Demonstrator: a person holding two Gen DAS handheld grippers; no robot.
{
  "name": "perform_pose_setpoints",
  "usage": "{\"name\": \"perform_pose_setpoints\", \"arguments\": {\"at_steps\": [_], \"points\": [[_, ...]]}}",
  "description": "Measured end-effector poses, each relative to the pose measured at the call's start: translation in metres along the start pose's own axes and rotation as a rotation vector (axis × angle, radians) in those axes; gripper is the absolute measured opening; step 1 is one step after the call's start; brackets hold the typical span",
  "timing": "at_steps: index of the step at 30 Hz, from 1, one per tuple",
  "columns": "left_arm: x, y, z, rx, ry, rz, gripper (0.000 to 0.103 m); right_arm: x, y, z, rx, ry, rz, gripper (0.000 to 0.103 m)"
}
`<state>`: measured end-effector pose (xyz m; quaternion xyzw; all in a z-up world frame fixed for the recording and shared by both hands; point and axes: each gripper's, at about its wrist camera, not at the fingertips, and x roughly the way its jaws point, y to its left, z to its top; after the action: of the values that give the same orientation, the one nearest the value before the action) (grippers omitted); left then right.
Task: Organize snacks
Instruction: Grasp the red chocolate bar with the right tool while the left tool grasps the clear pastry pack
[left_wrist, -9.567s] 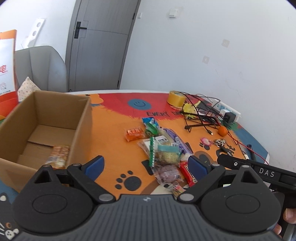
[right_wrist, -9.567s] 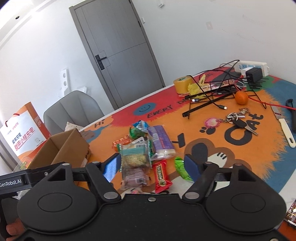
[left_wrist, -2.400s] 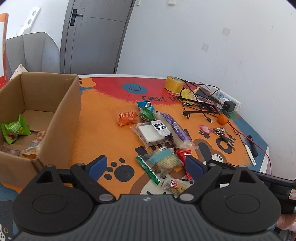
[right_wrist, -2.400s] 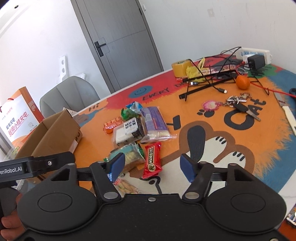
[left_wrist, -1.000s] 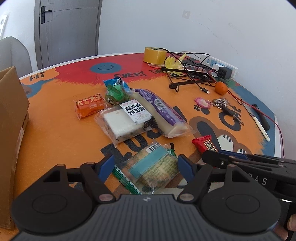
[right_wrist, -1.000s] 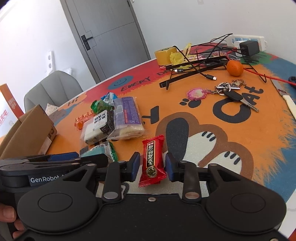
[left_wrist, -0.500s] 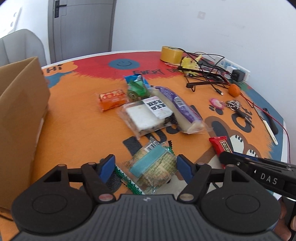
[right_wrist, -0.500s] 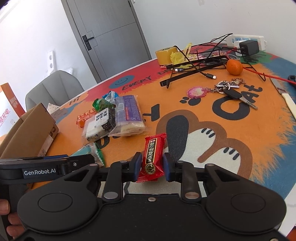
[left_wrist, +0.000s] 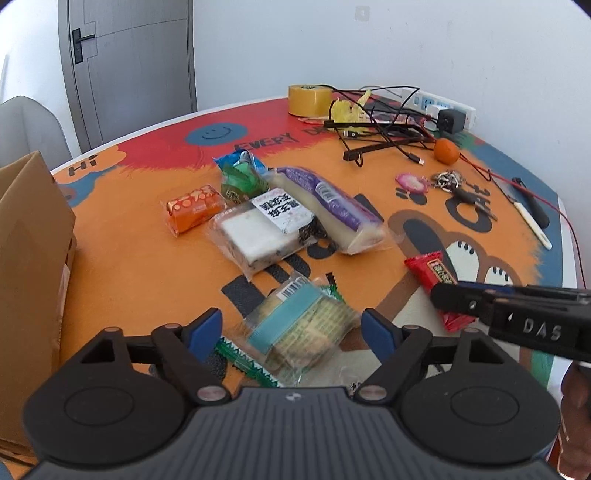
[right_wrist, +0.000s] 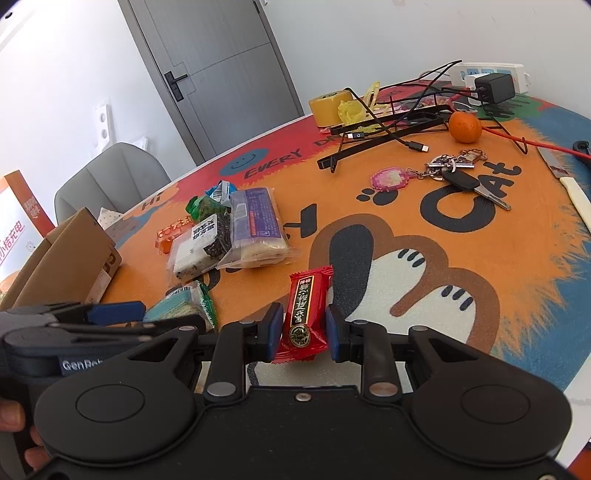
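The right claw (right_wrist: 303, 328) is clenched on a red foil-wrapped snack bar (right_wrist: 306, 310) near the worktop's (right_wrist: 461, 258) front edge. The left claw (left_wrist: 291, 330), its jaws just widened, straddles a clear packet of teal-banded crackers (left_wrist: 301, 326) without pressing it.

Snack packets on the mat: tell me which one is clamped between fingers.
The red snack bar, pinched by the right gripper. The teal-banded cracker pack only lies between the left gripper's open fingers; the rest lie untouched.
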<state>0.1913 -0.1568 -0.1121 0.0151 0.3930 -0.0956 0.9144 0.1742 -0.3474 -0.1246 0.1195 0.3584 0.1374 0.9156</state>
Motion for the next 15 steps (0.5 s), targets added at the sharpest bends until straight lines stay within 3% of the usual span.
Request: {"name": "perform_pose_setpoints", "arguments": {"at_steps": [8,11,15], "points": [[0.009,0.015,0.004,-0.089,-0.008,0.037,0.082,0.002,0.000,0.001,0.002,-0.008,0.000,0.027],[0.009,0.014,0.004,-0.088,-0.019,0.037,0.077,0.004,0.002,0.002,-0.004,-0.010,-0.009,0.027],[0.006,0.013,0.003,-0.072,-0.026,0.025,0.050,0.008,0.006,0.003,-0.018,-0.015,-0.018,0.027]]}}
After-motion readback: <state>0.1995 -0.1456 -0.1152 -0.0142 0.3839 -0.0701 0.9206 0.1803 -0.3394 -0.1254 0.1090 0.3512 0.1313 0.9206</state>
